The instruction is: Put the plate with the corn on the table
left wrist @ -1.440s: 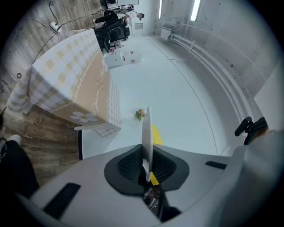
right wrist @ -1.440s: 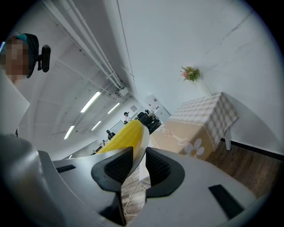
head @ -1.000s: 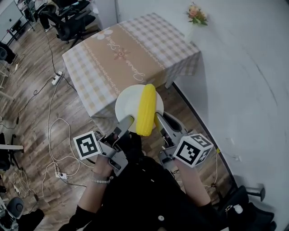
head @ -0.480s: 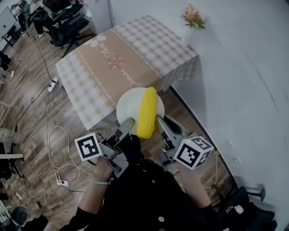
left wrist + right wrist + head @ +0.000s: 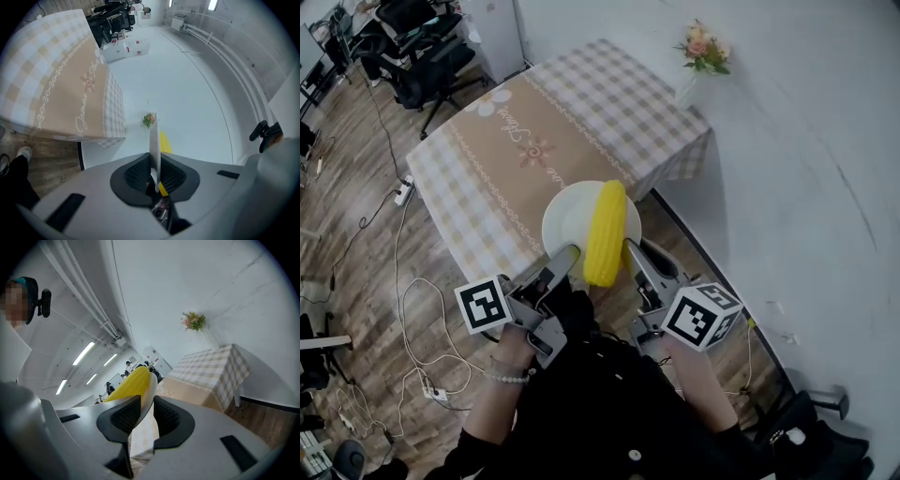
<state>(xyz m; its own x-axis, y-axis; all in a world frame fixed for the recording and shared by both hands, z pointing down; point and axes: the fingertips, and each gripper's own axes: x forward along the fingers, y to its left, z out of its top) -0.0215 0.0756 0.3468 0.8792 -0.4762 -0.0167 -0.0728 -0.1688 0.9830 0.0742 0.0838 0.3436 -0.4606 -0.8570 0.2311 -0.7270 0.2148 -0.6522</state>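
Shift since one second ago: table [image 5: 534, 141] sits higher and further left in the head view, with more of its top showing; plate [image 5: 565, 217] and grippers keep their place in the frame.

Count:
- Plate, white: 1. Held in the air ahead of the person, overlapping the table's near edge in the head view; not set down.
- Corn [image 5: 603, 234], yellow cob: 1. Lies along the plate's right half, its near end overhanging the rim.
- Grippers: 2. Left gripper [image 5: 565, 255] has its jaws closed on the plate's near-left rim, seen edge-on in its own view. Right gripper [image 5: 630, 251] has its jaws pinched on the near-right rim, just beside the cob.
- Marker cubes: 2, left cube [image 5: 482, 303] and right cube [image 5: 701, 315].
- Table: 1, under a checked cloth with a tan centre band.
- Vase of flowers [image 5: 701, 52]: 1, at the table's far corner.
- Power strip [image 5: 401, 189]: 1 clearly seen, on the floor.

Hidden or unclear: plate's near rim lies behind the cob and grippers; office chairs [image 5: 422, 47] are cut off at the top-left edge, number uncertain; pale vase body blends into the wall.

Setting: wood floor [image 5: 356, 272] with loose cables; white wall [image 5: 806, 169] along the right.
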